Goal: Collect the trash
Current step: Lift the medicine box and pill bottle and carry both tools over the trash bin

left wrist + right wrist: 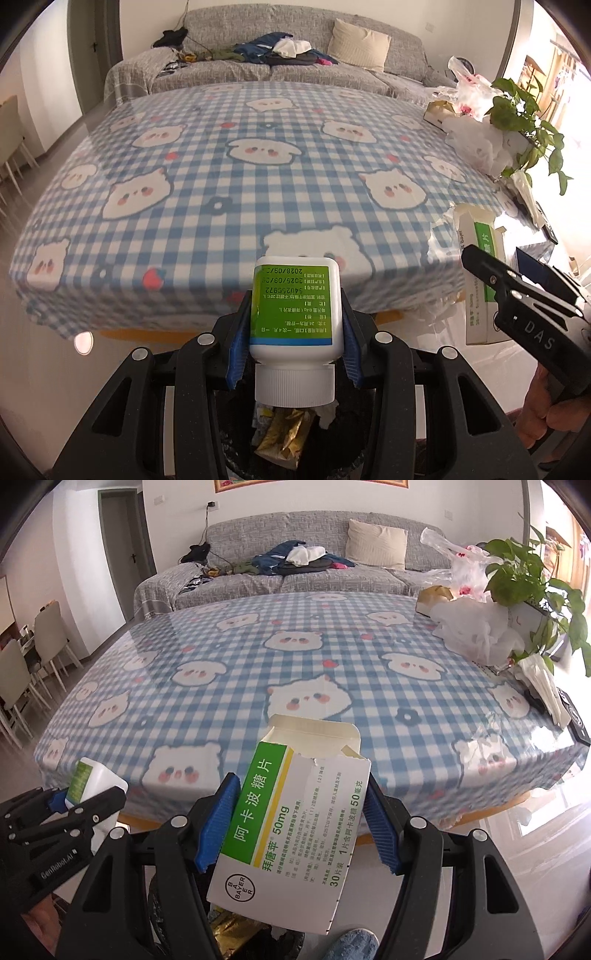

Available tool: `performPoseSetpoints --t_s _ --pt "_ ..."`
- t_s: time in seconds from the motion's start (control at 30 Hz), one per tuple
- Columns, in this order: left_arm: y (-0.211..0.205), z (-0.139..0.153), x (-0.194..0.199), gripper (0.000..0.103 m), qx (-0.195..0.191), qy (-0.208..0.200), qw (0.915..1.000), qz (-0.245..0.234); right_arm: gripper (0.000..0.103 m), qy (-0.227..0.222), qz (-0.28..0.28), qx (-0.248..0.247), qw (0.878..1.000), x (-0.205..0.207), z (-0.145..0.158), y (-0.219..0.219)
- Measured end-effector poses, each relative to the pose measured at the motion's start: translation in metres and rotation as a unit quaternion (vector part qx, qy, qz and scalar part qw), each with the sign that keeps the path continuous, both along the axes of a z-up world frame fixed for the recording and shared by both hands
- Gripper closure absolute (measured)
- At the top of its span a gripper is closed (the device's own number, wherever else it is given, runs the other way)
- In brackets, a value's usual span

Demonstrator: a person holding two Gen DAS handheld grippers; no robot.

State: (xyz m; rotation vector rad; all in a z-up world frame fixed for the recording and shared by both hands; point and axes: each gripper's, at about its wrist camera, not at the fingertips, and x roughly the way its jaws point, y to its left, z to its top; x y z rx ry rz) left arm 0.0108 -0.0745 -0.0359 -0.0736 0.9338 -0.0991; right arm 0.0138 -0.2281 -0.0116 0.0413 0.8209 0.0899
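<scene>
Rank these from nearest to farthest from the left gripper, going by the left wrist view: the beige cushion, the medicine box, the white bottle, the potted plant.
1. White bottle: clamped in the left gripper.
2. Medicine box: just to the right, held in the right gripper.
3. Potted plant: table's right edge.
4. Beige cushion: on the sofa beyond the table.

A table (221, 709) fills the middle of the room, covered with a blue-and-white checked cloth printed with cartoon bears and cats, little flowers and red hearts. Its middle is bare. Along the right edge lie crumpled plastic bags (476, 635), a tan box (434, 596), a potted plant (532, 587), some folded white paper (543, 686) and a dark flat object (576, 720) near the front corner.
</scene>
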Motion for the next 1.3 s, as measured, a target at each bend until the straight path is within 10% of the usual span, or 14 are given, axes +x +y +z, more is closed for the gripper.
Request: performPoseSetpoints --t_s 1.3 --pt "-0.014 -0.178 -0.037 0.062 0.018 0.118 0.9928 0.012 0.039 0.114 -0.015 0.005 0.993 -0.054 -0.166 -0.026"
